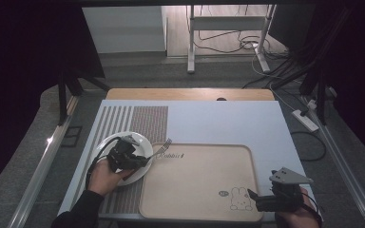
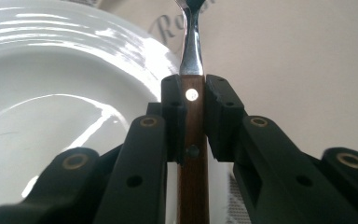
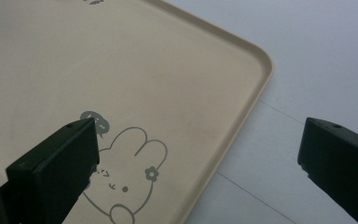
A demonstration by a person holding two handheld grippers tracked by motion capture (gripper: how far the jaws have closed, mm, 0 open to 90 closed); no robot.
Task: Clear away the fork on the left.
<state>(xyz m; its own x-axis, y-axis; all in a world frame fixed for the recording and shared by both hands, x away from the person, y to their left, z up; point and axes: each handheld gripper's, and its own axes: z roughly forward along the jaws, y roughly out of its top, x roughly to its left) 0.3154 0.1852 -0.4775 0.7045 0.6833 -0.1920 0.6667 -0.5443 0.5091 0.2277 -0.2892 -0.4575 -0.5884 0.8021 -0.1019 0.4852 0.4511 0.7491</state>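
We see the left gripper [image 1: 140, 160] with its jaws clamped on the wooden handle of one spoon [image 2: 192, 116], whose metal neck reaches forward past the rim of the single white plate [image 1: 145, 142] toward the one beige tray [image 1: 204, 190] with a rabbit drawing. The right gripper [image 3: 198, 158] hovers with jaws wide apart and nothing between them, over the tray's near right corner. Everything lies on a pale bench [image 1: 228, 123] with a striped mat [image 1: 138, 118], grey floor and cables beyond.
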